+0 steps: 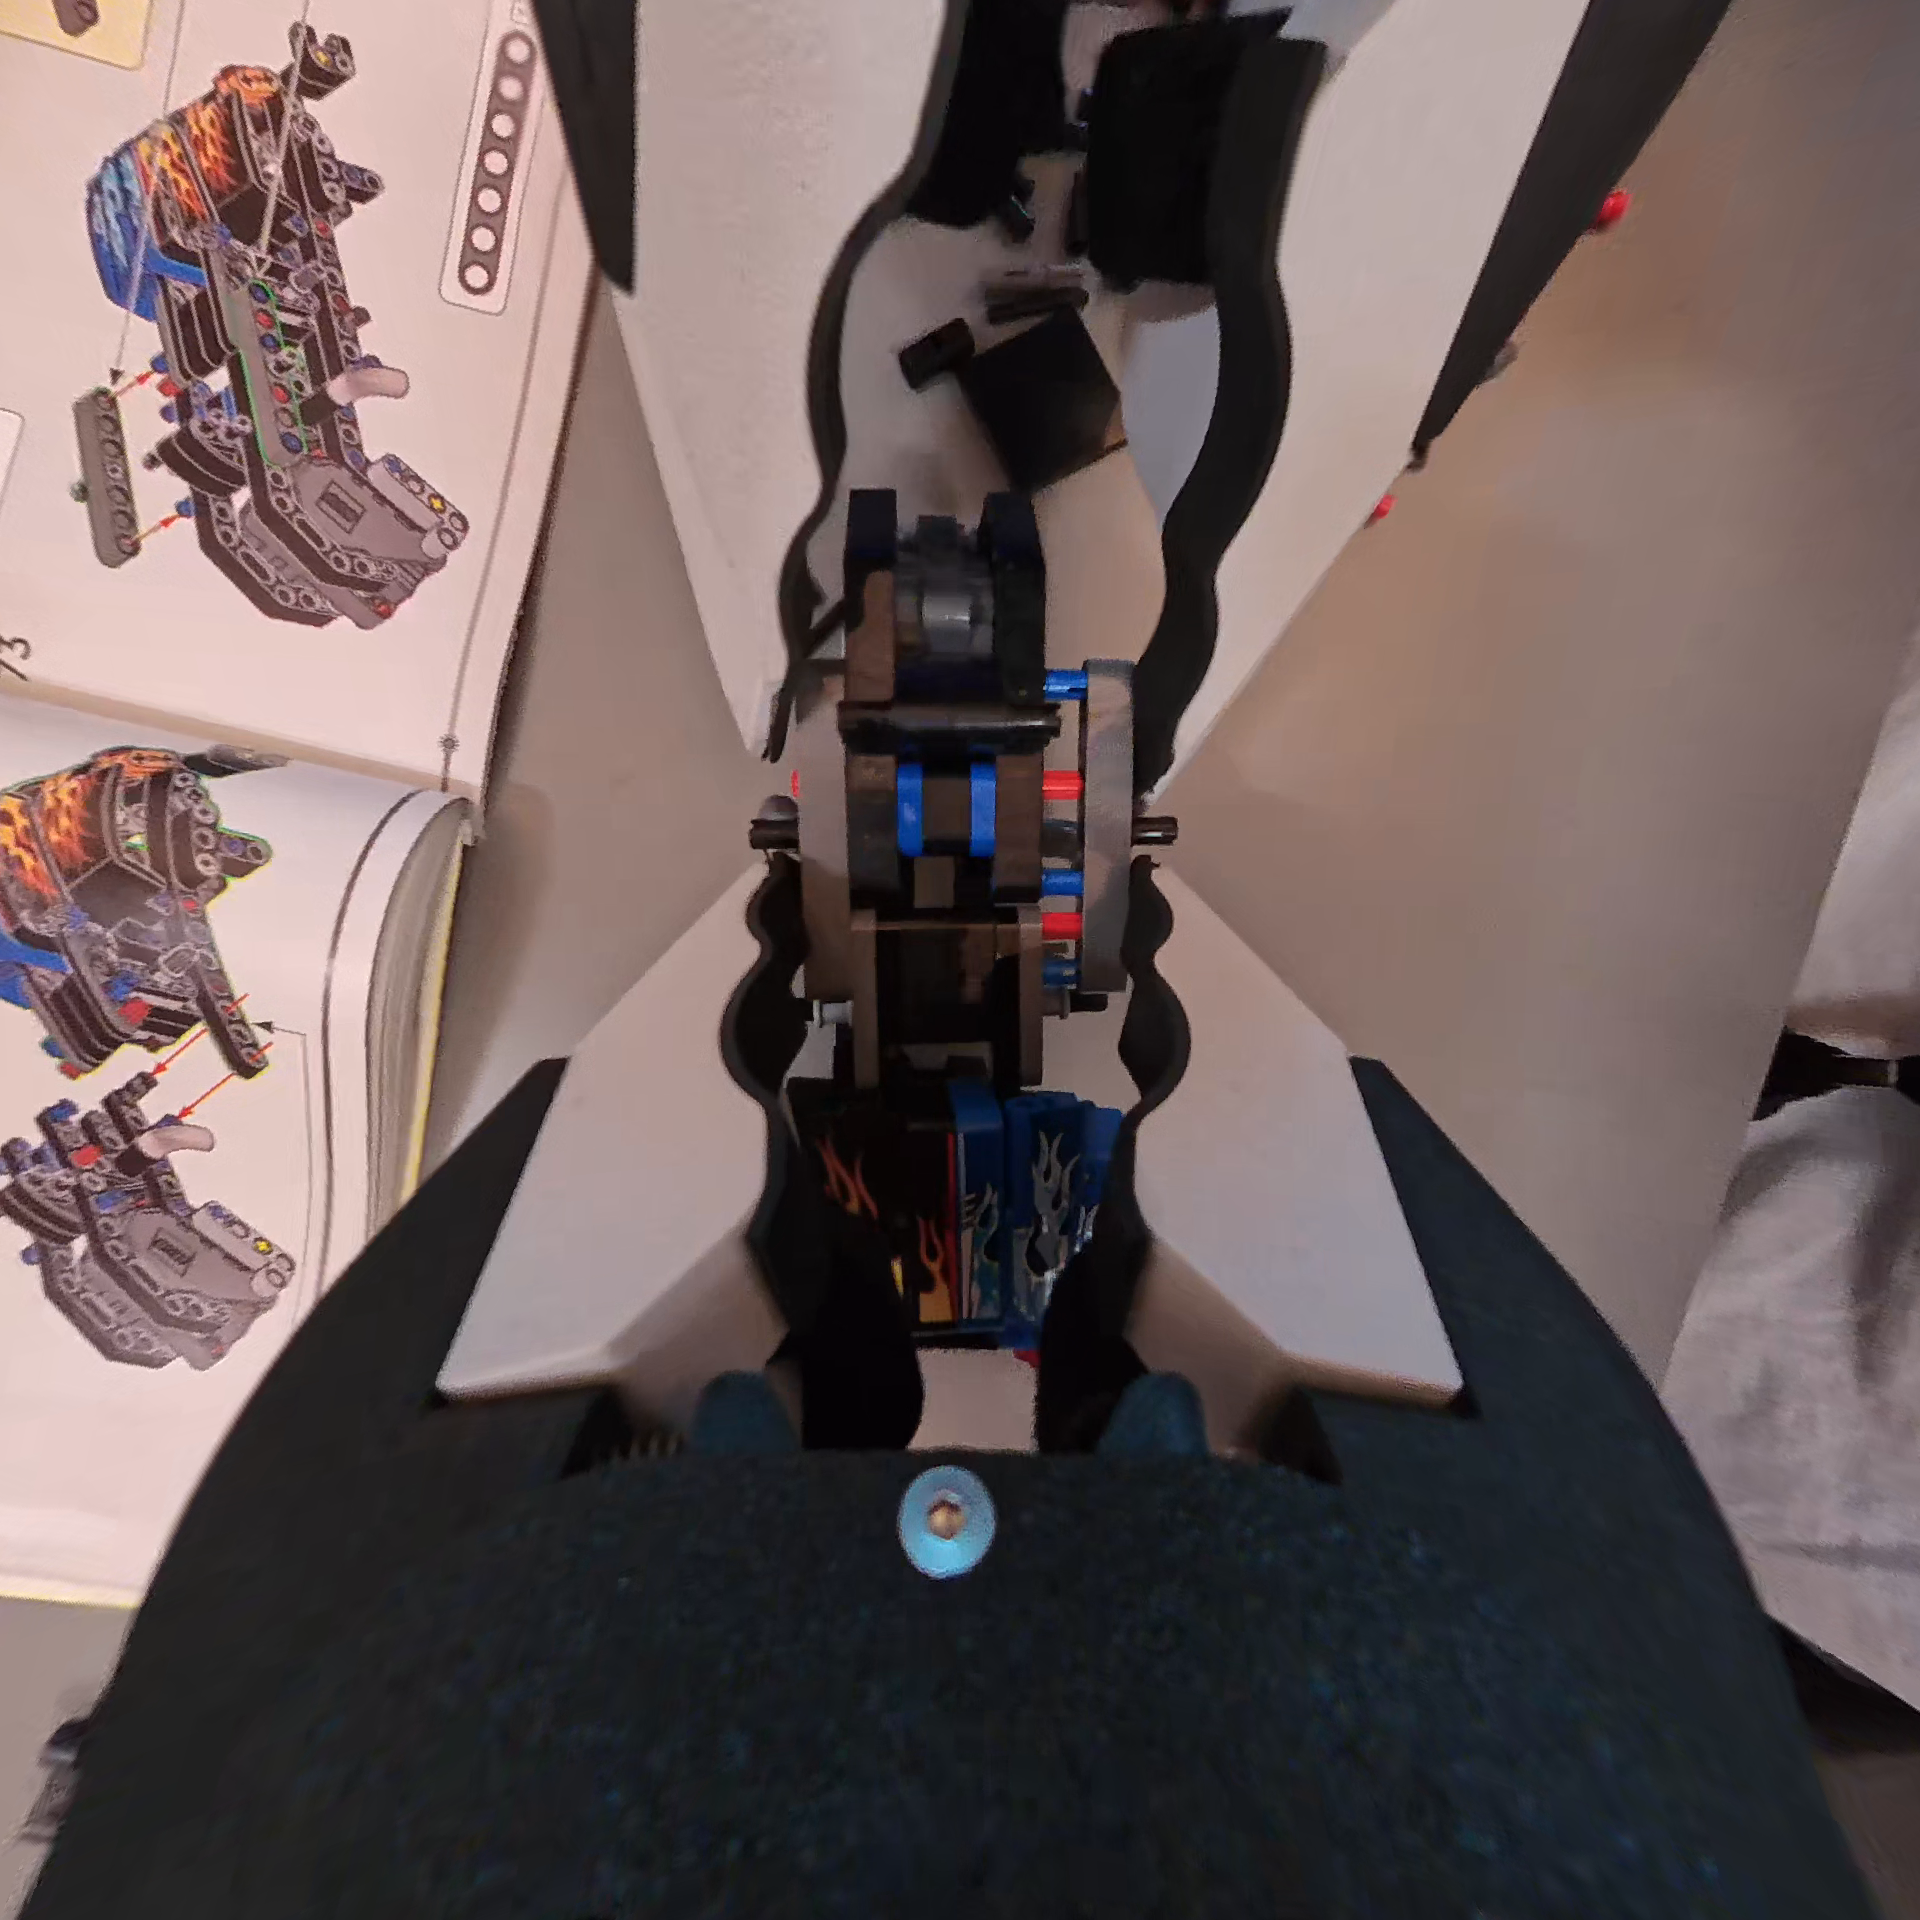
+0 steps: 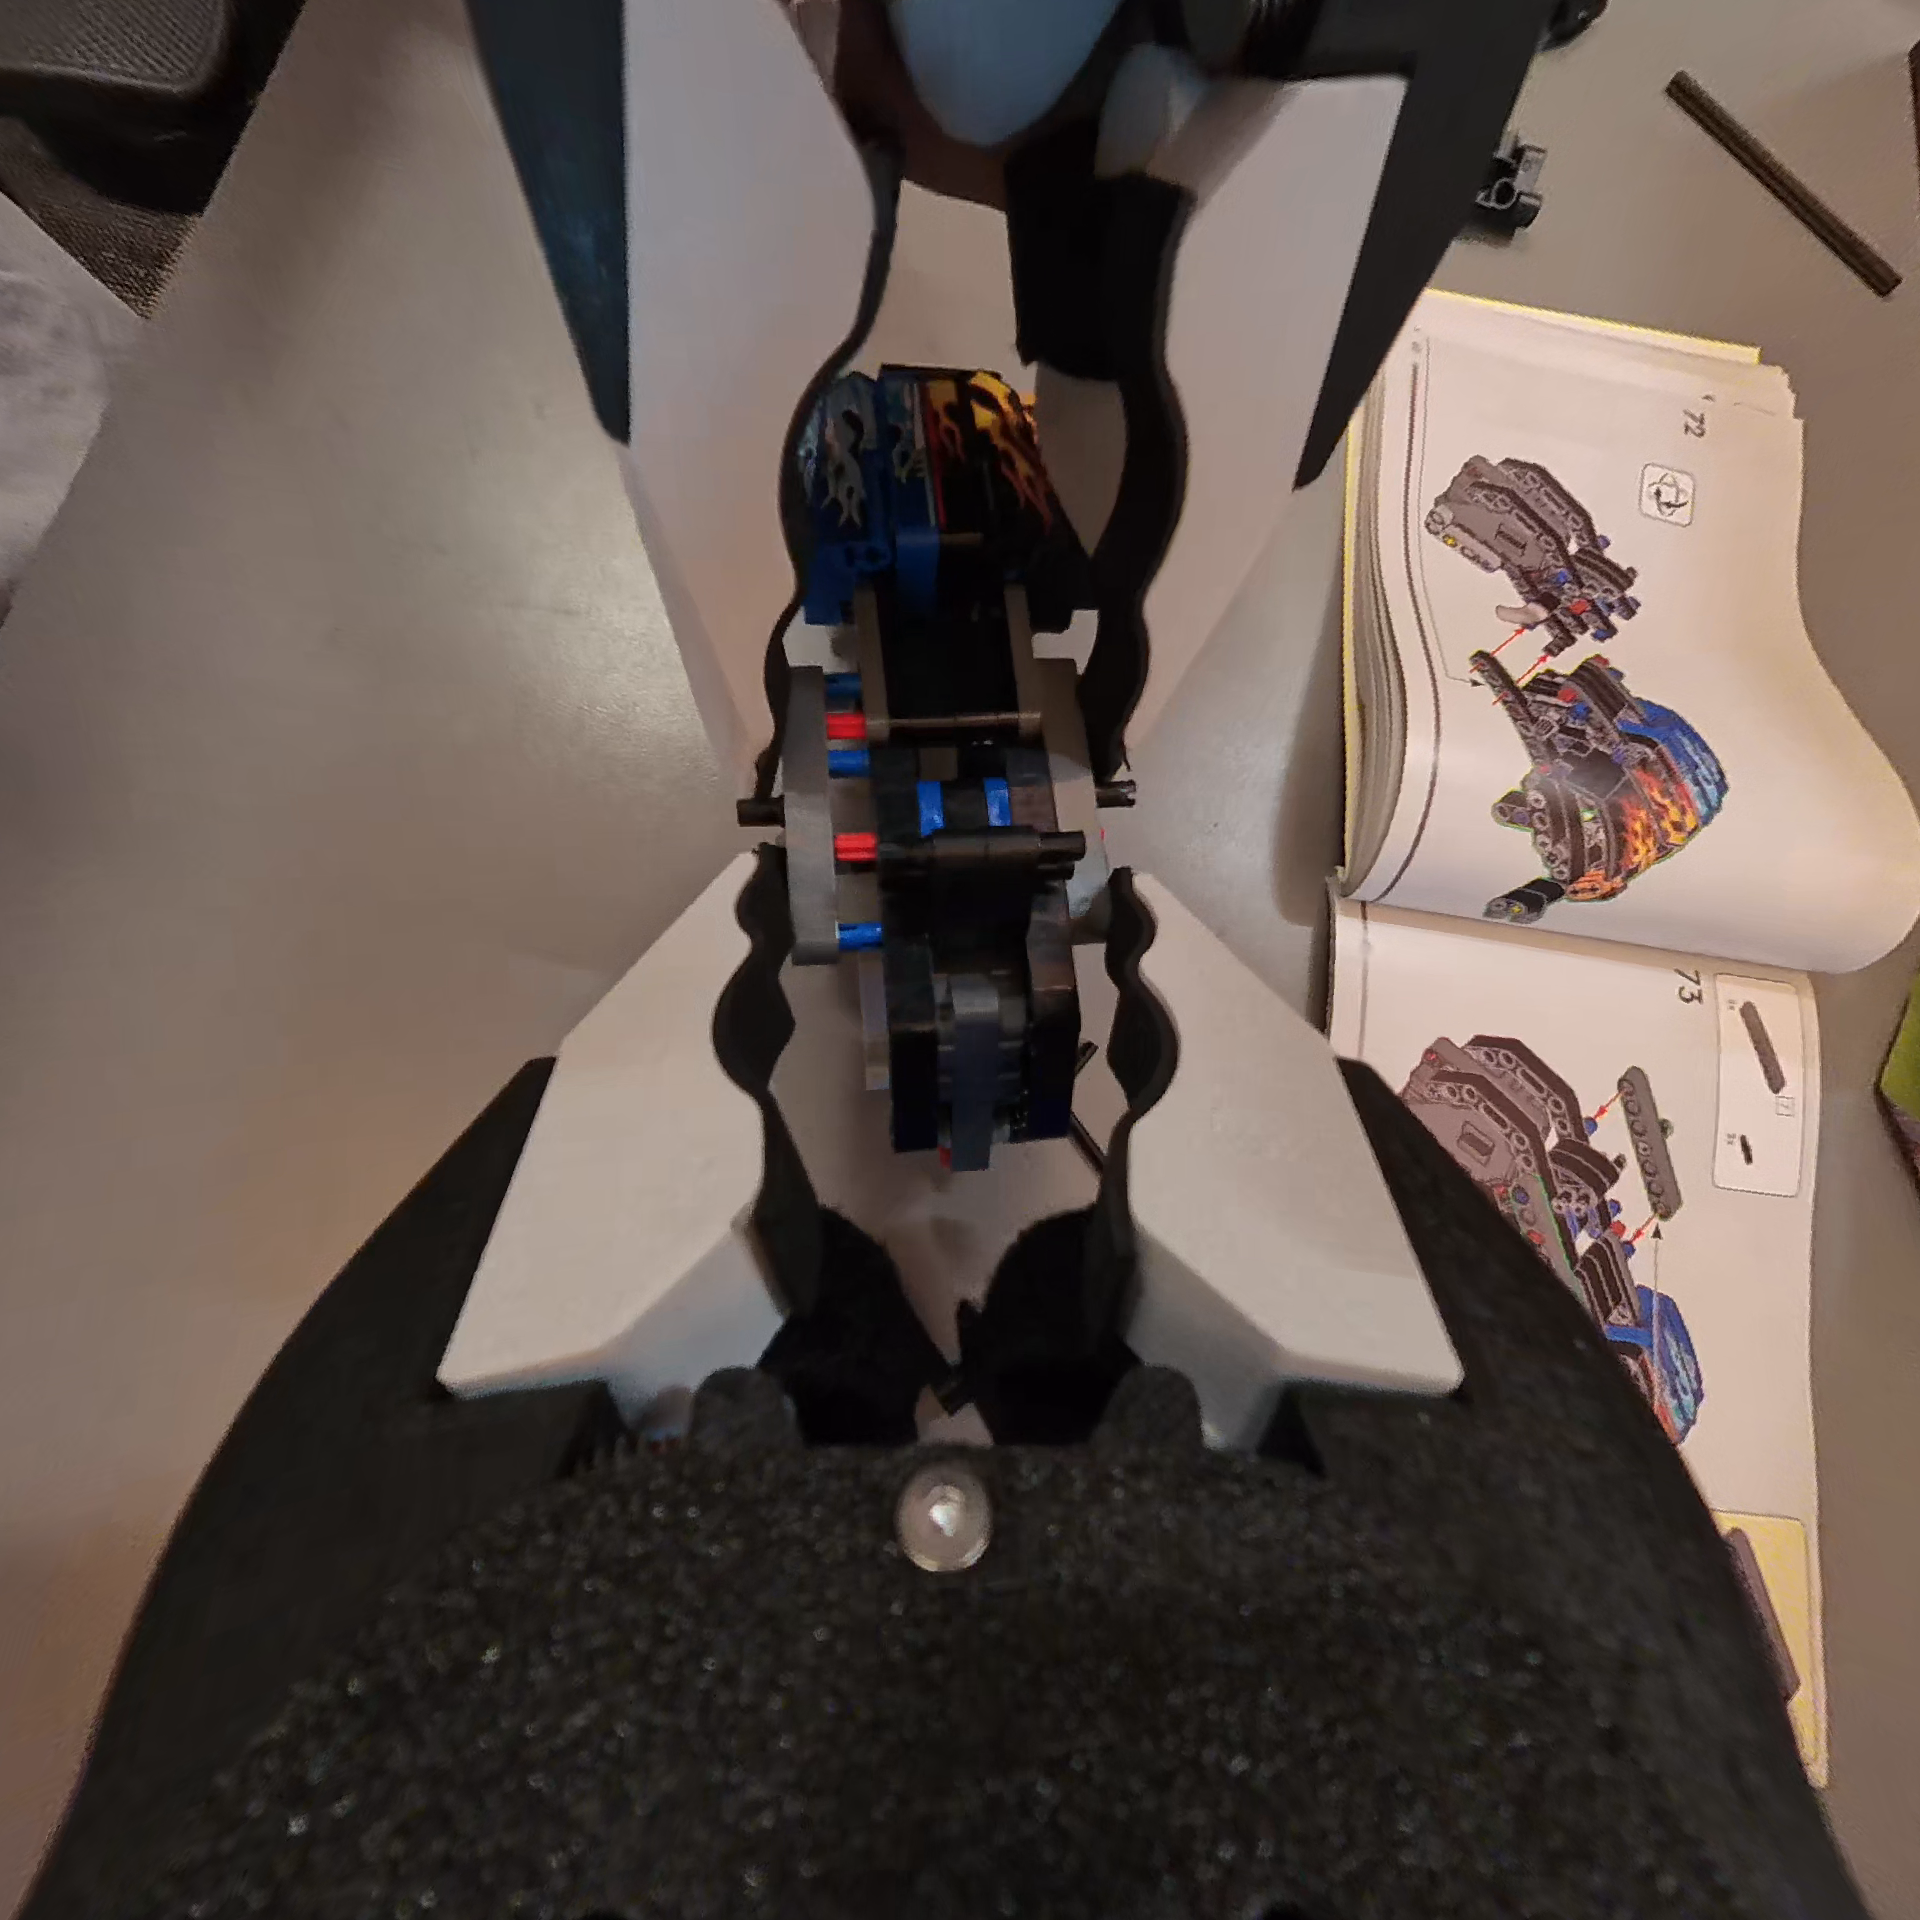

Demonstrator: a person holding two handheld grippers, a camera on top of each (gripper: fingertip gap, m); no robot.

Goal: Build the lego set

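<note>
A black, grey and blue lego car model (image 1: 945, 883) with flame-printed panels (image 1: 935, 1216) is held in the air between two grippers that face each other. My left gripper (image 1: 961, 862) is shut on its flame-panel end. My right gripper (image 2: 935, 873) is shut on its other end, and its fingers come down from the top of the left wrist view (image 1: 966, 758). A grey beam (image 1: 1107, 831) sits on blue and red pins along one side of the model (image 2: 966, 831), against my right gripper's finger (image 2: 758, 935). The pins (image 2: 847, 764) still show between the beam (image 2: 810, 831) and the body.
An open instruction booklet (image 1: 260, 623) lies on the pale table beside the grippers (image 2: 1558, 727). Loose black pieces (image 1: 1039, 405) lie beyond the model. A black axle (image 2: 1777, 182) and a small black connector (image 2: 1512, 182) lie at the far right. Small red pieces (image 1: 1610, 208) lie there too. Both grippers' tips are close together, under 4 cm apart. From either gripper's tips it is about 35 cm to the black axle (image 2: 1777, 182).
</note>
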